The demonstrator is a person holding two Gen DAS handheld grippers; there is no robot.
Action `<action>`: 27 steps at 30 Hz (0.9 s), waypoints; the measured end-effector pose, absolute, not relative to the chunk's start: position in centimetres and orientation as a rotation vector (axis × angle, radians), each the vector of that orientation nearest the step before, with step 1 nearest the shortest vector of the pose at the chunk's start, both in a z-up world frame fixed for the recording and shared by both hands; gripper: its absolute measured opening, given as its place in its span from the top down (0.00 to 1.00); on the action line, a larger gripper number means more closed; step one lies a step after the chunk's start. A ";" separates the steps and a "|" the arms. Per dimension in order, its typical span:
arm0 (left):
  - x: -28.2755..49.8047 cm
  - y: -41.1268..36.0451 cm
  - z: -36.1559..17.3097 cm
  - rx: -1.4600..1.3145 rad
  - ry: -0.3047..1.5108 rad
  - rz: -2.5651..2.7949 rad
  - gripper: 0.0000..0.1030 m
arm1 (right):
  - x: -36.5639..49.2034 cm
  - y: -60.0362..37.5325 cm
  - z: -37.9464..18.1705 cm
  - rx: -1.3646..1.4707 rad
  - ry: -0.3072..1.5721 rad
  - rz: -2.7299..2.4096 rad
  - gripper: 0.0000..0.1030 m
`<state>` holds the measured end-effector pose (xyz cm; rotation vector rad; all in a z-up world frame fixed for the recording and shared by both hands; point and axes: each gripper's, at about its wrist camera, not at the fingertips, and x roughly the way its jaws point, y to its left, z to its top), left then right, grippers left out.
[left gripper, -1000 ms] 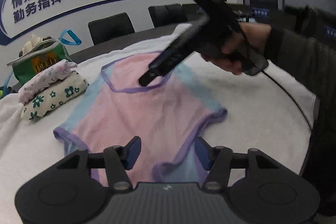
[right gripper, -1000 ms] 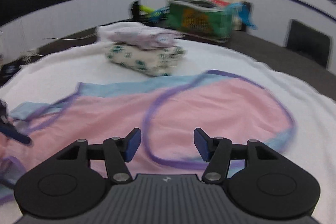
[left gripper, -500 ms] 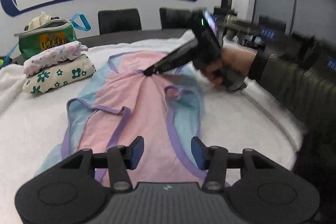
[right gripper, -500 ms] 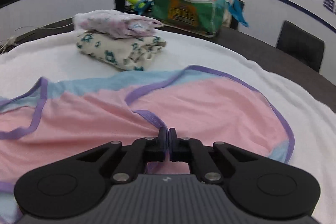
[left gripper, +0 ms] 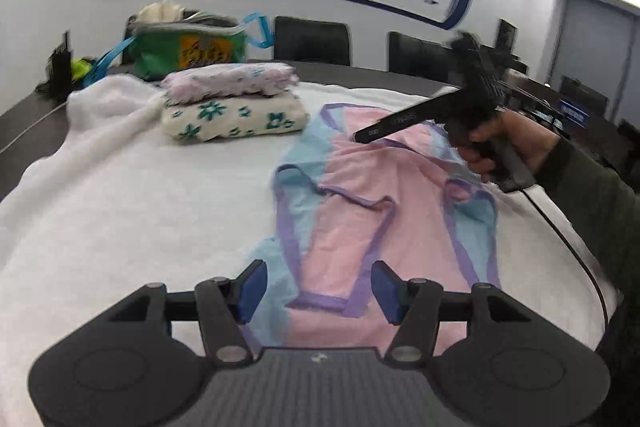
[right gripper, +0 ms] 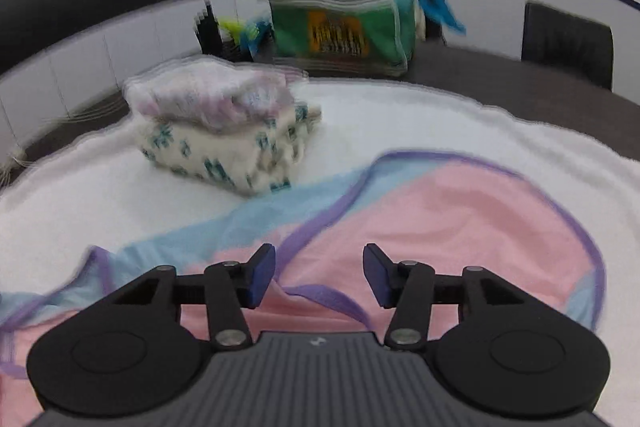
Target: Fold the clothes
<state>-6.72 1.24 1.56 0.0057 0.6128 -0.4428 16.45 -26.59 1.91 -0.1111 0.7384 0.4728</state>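
The pink and blue top (left gripper: 352,211) lies on the white towel (left gripper: 120,211) covering the table, both sides turned in over the middle, just beside two folded clothes (left gripper: 232,107); we judge it thin, soft and limp, likely to sag and slide on itself, so we would pinch it at the purple edging (right gripper: 316,295), where the cloth is doubled; our left tool (left gripper: 318,285) hangs over its near hem, tips apart and empty; our right tool (right gripper: 319,275) likewise gapes above the pink cloth.
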 end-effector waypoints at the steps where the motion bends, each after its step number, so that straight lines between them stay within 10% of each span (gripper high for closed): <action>1: -6.8 1.3 1.3 0.008 0.617 -0.444 0.45 | 16.7 -26.3 1.6 -0.118 0.752 0.483 0.58; 4: -6.5 1.9 0.7 -0.006 0.635 -0.429 0.45 | 16.9 -25.4 1.5 -0.143 0.766 0.499 0.99; 13: -7.1 4.1 1.4 -0.045 0.603 -0.456 0.45 | 15.5 -26.1 3.5 -0.081 0.657 0.367 0.90; 17: -7.6 4.6 1.8 -0.050 0.582 -0.477 0.45 | 10.3 -25.5 4.8 -0.104 0.655 0.510 0.54; 24: -7.7 3.0 1.6 0.003 0.568 -0.507 0.45 | 2.7 -19.8 3.6 -0.293 0.672 0.694 0.55; 26: -7.8 3.3 1.2 0.000 0.575 -0.494 0.45 | 2.7 -18.7 2.6 -0.329 0.694 0.670 0.96; 27: -7.9 3.7 1.0 -0.007 0.580 -0.483 0.45 | 2.9 -18.4 2.2 -0.339 0.704 0.645 0.96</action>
